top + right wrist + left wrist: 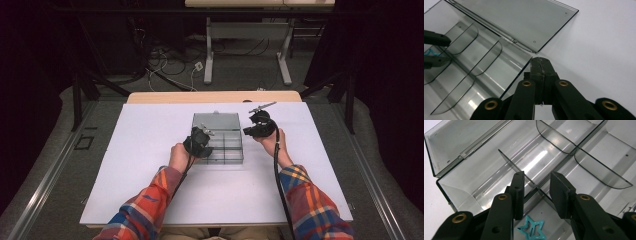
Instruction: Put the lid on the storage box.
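A: Why is the clear compartment box [218, 137] sitting in the middle of the white worktop [150, 190] with its lid [524, 20] thrown flat back?

B: I'd say so both hands can get at the compartments from either side. The lid lies hinged open on the far side, out of the way, and the curved dividers [599, 170] stand bare.

A: And the thing being handled?

B: A small turquoise star-shaped hair clip [532, 230]. It lies on the floor of the compartment nearest the person's left side, just under the left gripper [536, 192].

A: Is that gripper holding it?

B: No. Its fingers [517, 195] stand parted, straddling a straight partition wall, with the clip lying free below and between them. Nothing is pinched. I judge it has let the clip go in there, or is poised above it.

A: How is the left hand [178, 156] posed?

B: Forearm angled in from the lower left, gripper tipped forward and down over the near left corner of the box.

A: The right gripper [541, 65]?

B: Its fingers are clenched tight together on nothing. It sits just off the box's right edge, over bare worktop, pointing past the lid's corner. In the high view the right hand [270, 141] rests beside the box, wrist low, cable trailing back along the sleeve.
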`<state>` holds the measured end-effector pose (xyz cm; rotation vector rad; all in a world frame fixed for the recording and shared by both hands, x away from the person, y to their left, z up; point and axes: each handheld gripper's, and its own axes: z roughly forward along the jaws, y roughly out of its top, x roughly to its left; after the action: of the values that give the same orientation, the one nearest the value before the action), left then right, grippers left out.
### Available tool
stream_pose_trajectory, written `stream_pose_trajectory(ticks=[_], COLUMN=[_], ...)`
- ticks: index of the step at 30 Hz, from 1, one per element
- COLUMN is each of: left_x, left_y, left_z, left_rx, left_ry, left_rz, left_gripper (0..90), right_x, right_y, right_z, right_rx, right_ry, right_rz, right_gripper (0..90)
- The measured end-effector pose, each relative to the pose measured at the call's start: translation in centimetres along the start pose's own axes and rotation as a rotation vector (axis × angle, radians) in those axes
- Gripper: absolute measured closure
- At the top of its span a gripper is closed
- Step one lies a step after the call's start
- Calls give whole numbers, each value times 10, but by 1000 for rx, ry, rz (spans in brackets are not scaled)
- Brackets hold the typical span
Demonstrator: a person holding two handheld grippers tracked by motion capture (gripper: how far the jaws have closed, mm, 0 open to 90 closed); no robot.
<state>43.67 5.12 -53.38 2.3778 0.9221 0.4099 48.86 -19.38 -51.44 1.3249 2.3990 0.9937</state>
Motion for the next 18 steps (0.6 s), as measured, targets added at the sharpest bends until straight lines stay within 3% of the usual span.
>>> stream_pose_trajectory(ticks=[5, 9, 13, 18], left_x=[-1, 0, -1, 0], left_y=[0, 0, 0, -1], left_z=[0, 0, 0, 1], left_rx=[-4, -1, -7, -12], left_ry=[0, -4, -2, -5], left_rz=[7, 14, 12, 14], left_gripper=[658, 662, 663, 665], right_x=[-3, -3, -7, -13], right_y=[7, 11, 14, 15], right_z=[14, 22, 28, 37], right_rx=[10, 34, 27, 62], right_ry=[-7, -39, -39, -49], right_rz=[39, 25, 54, 79], right_gripper=[900, 900, 900, 900])
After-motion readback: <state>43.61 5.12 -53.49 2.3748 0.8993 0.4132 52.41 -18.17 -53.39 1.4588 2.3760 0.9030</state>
